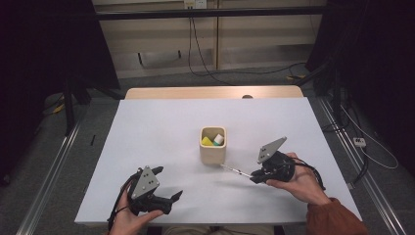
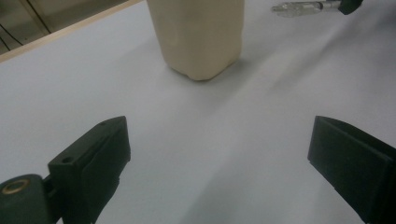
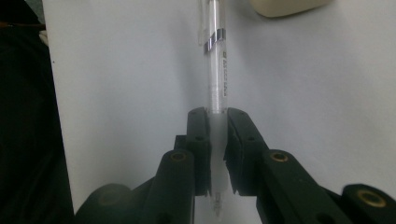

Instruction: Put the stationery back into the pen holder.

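Note:
A clear plastic pen [image 3: 216,74] with a metal clip sticks out from my right gripper [image 3: 217,122], whose jaws are shut on its lower barrel. From above, that pen [image 1: 234,170] points left toward a cream square cup [image 1: 213,146] holding a yellow piece [image 1: 207,142] and a white piece [image 1: 219,139]. My right gripper [image 1: 254,176] hovers just right of the cup. My left gripper [image 1: 172,198] is near the front left edge, jaws wide apart and empty. In the left gripper view the cup [image 2: 201,35] stands ahead and the pen [image 2: 303,6] shows at top right.
A white table [image 1: 156,132] carries everything, with a wooden strip [image 1: 210,92] along its far edge. Cables [image 1: 205,68] run over the carpet behind the table. Dark curtains and metal floor rails [image 1: 54,161] flank both sides.

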